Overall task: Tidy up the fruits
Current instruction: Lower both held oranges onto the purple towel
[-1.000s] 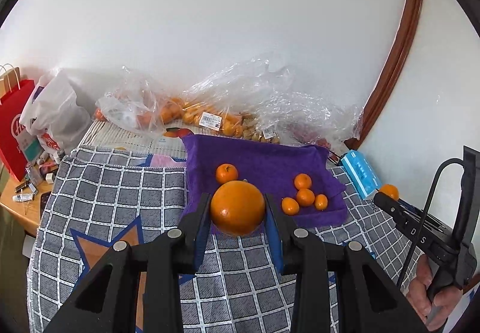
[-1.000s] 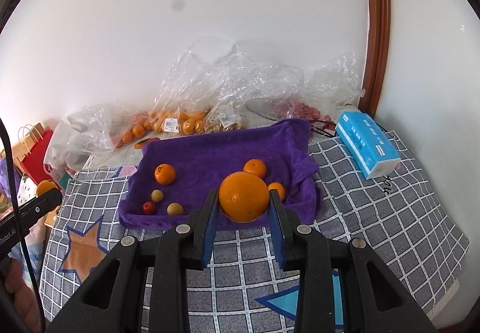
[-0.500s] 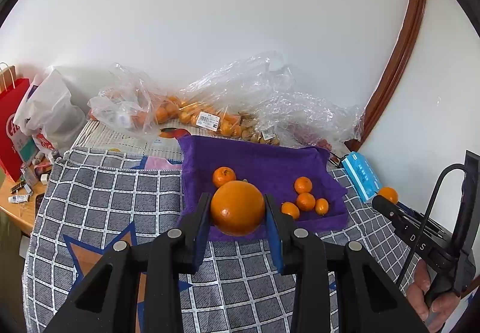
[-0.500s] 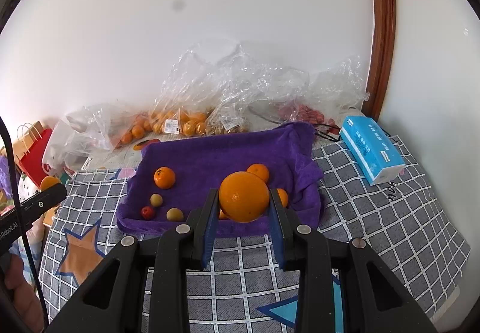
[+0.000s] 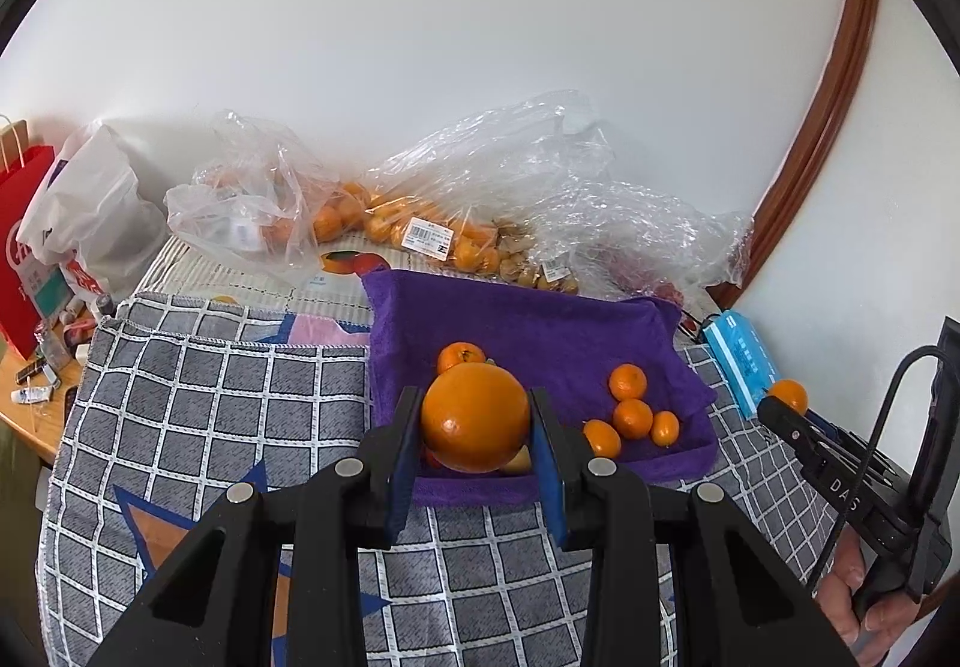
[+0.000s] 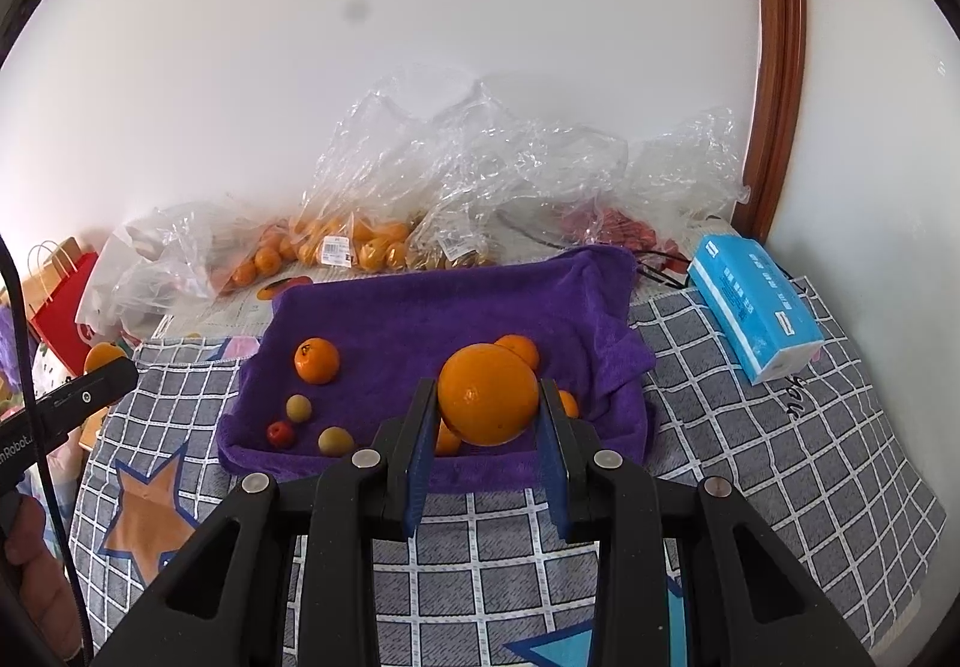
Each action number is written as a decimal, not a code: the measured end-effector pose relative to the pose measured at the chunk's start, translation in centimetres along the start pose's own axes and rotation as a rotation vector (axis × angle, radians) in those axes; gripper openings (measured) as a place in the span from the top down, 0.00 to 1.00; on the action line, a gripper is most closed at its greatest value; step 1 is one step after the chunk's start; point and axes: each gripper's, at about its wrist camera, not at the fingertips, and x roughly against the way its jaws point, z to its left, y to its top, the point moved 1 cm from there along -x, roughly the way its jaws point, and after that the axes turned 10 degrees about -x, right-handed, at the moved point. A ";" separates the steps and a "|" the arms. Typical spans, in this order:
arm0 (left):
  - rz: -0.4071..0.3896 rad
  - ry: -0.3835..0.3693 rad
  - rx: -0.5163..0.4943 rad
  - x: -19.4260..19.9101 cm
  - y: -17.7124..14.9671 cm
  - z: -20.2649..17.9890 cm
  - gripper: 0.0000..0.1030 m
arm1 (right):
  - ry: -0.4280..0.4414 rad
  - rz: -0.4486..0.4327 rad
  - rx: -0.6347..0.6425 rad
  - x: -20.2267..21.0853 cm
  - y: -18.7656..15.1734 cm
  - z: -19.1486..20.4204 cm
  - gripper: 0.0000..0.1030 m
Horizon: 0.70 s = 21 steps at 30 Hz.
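My left gripper (image 5: 474, 430) is shut on a large orange (image 5: 475, 418), held above the near edge of a purple towel-lined tray (image 5: 540, 331). My right gripper (image 6: 487, 418) is shut on another large orange (image 6: 487, 394) over the same tray (image 6: 420, 307). On the towel lie a mandarin (image 6: 316, 360), two small yellow-green fruits (image 6: 298, 407), a small red fruit (image 6: 280, 433) and several small oranges (image 5: 632, 418) on the right side. The other gripper shows at the right edge of the left wrist view (image 5: 792, 415) and at the left edge of the right wrist view (image 6: 90, 391).
Clear plastic bags of oranges (image 5: 384, 223) and other fruit lie against the wall behind the tray. A blue tissue pack (image 6: 756, 307) sits at the right. A red paper bag (image 5: 21, 241) and white bag stand far left. A grey checked cloth (image 6: 750, 457) covers the table.
Both grippers have drawn back and risen slightly with their oranges still held; the tray looks a little farther and lower in both views.
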 end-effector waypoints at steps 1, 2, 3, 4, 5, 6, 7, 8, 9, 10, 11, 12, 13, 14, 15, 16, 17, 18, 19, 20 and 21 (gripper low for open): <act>0.003 -0.001 0.008 -0.3 0.1 0.3 0.69 | -0.001 -0.001 0.001 -0.3 0.2 0.0 0.69; 0.004 -0.003 0.012 -0.5 0.2 0.5 0.69 | -0.003 -0.002 0.003 -0.6 0.4 -0.1 0.69; 0.005 -0.003 0.017 -0.8 0.3 0.8 0.69 | -0.005 -0.002 0.004 -0.8 0.5 -0.2 0.69; 0.004 -0.001 0.018 -0.9 0.3 0.9 0.69 | -0.004 -0.003 0.004 -1.1 0.6 -0.2 0.69; 0.006 0.003 0.020 -1.2 0.4 1.1 0.69 | -0.004 -0.001 0.005 -1.3 0.7 -0.3 0.69; 0.007 0.007 0.021 -1.4 0.5 1.2 0.69 | -0.006 -0.001 0.007 -1.6 0.9 -0.3 0.69; 0.009 0.009 0.023 -1.6 0.5 1.4 0.69 | -0.009 -0.002 0.009 -1.9 1.0 -0.3 0.69; 0.011 0.007 0.024 -1.9 0.5 1.5 0.69 | -0.011 -0.002 0.011 -2.1 1.0 -0.3 0.69; 0.015 0.006 0.024 -2.1 0.5 1.5 0.69 | -0.013 -0.004 0.014 -2.4 1.1 -0.4 0.69; 0.019 0.006 0.023 -2.4 0.4 1.6 0.69 | -0.015 -0.004 0.016 -2.6 1.2 -0.5 0.69; 0.023 0.007 0.024 -2.7 0.4 1.6 0.69 | -0.020 -0.004 0.017 -2.9 1.3 -0.7 0.69; 0.029 0.005 0.026 -3.1 0.3 1.6 0.69 | -0.024 -0.002 0.017 -3.2 1.4 -0.9 0.69; 0.038 0.001 0.026 -3.5 0.2 1.6 0.69 | -0.027 0.000 0.017 -3.5 1.4 -1.0 0.69; 0.044 -0.004 0.024 -3.8 0.2 1.5 0.69 | -0.034 0.002 0.017 -3.9 1.5 -1.3 0.69; 0.050 -0.007 0.021 -4.2 0.1 1.4 0.69 | -0.039 0.004 0.018 -4.1 1.5 -1.5 0.69; 0.055 -0.008 0.017 -4.5 0.0 1.2 0.69 | -0.047 0.005 0.018 -4.5 1.5 -1.7 0.69; 0.063 -0.010 0.013 -5.1 -0.1 1.1 0.69 | -0.051 0.009 0.018 -4.8 1.5 -1.9 0.69; 0.071 -0.015 0.012 -5.6 -0.2 0.9 0.69 | -0.054 0.014 0.016 -5.2 1.5 -2.1 0.69; 0.078 -0.022 0.011 -6.0 -0.3 0.8 0.69 | -0.056 0.019 0.014 -5.5 1.5 -2.3 0.69; 0.088 -0.029 0.009 -6.6 -0.4 0.6 0.69 | -0.059 0.025 0.014 -5.9 1.5 -2.6 0.69; 0.096 -0.033 0.007 -7.1 -0.5 0.5 0.69 | -0.064 0.033 0.015 -6.3 1.4 -2.7 0.69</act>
